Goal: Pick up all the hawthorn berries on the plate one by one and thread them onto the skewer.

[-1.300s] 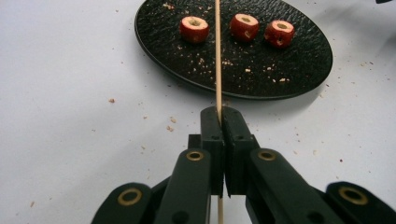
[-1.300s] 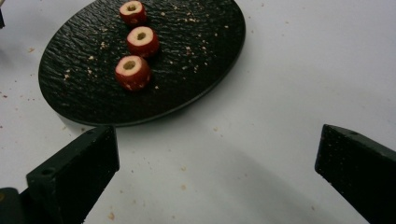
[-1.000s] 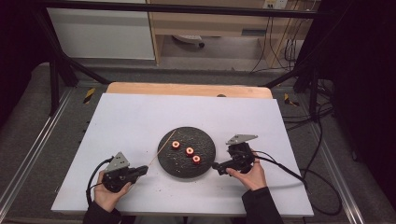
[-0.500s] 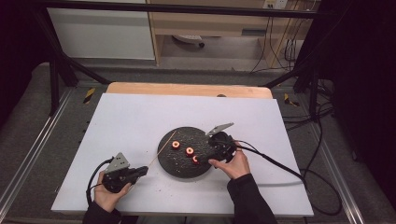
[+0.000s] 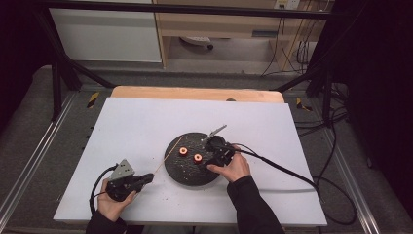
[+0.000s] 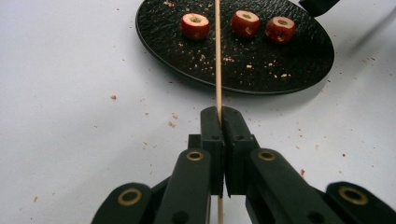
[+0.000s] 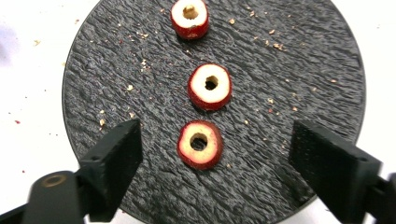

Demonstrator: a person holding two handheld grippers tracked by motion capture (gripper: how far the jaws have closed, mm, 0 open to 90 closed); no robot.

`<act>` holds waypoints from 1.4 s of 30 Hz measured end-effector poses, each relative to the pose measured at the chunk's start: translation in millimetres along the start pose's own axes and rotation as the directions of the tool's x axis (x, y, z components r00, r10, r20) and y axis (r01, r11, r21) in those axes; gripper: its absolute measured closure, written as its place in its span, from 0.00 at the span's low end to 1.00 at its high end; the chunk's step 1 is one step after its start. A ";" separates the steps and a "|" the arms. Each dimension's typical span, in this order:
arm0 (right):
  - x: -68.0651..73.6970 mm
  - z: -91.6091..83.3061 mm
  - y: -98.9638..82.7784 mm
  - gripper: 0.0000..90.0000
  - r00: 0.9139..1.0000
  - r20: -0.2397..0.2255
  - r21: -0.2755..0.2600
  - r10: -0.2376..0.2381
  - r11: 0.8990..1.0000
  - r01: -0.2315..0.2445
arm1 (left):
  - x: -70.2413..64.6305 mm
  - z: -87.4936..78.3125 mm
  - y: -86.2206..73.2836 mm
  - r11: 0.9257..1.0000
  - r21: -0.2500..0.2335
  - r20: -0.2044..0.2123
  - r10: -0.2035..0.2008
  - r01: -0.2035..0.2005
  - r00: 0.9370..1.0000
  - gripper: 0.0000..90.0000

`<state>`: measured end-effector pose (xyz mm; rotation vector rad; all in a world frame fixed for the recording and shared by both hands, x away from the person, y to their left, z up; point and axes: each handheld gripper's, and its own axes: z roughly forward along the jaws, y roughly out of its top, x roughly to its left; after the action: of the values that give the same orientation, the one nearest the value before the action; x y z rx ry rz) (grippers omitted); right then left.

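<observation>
Left of the black plate (image 5: 192, 158), the left gripper (image 6: 220, 122) is pinched tight on one wooden skewer (image 6: 217, 56) that points over its rim. On the plate lie three cored red fruit rings (image 7: 200, 144); the right gripper (image 7: 212, 151), jaws spread and just closing, straddles the nearest, untouched. This looks like the pick-up step: closing gently, then threading it onto the skewer.

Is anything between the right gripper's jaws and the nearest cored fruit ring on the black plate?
Nothing visible. In the right gripper view the right gripper has its jaws, which have just been closing, straddling the nearest fruit ring with bare black plate on both sides. The other rings lie farther along, out of the way.
</observation>
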<state>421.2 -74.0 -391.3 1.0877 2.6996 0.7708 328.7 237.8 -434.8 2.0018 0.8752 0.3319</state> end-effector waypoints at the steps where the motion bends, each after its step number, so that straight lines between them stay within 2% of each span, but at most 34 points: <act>1: 0.6 1.4 1.0 0.23 1.000 0.000 0.007 -0.001 1.000 0.001 | 0.0 0.1 0.0 1.000 0.000 0.000 0.000 0.000 1.000 0.98; 9: 5.3 10.7 7.2 0.35 1.000 -0.003 0.056 -0.002 0.998 0.002 | 0.3 -0.2 -0.3 1.000 0.002 -0.005 0.003 -0.003 1.000 0.98; 11: 5.3 13.0 7.5 0.38 1.000 -0.007 0.065 0.013 0.998 -0.012 | 0.4 -0.5 -0.2 1.000 0.002 -0.006 0.003 -0.003 1.000 0.98; 18: 5.3 19.1 6.8 0.53 1.000 -0.016 0.094 0.021 0.995 -0.019 | 0.0 -0.1 -0.1 1.000 0.001 -0.007 0.004 -0.004 1.000 0.98; 24: 3.0 22.1 8.2 0.61 0.999 -0.028 0.118 0.045 0.992 -0.042 | -0.3 0.0 0.0 1.000 0.004 -0.006 0.007 -0.007 1.000 0.98; 28: 2.0 22.6 9.2 0.64 0.997 -0.034 0.133 0.064 0.989 -0.059 | -0.4 0.1 0.0 1.000 0.004 -0.006 0.007 -0.007 1.000 0.98; 42: -0.2 25.2 10.1 0.69 0.997 -0.031 0.162 0.077 0.984 -0.071 | -0.9 0.0 0.2 1.000 0.004 -0.007 0.011 -0.011 1.000 0.98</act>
<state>435.1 -57.6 -407.9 1.2264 2.8083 0.5977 328.2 237.2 -434.6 2.0105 0.8703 0.3441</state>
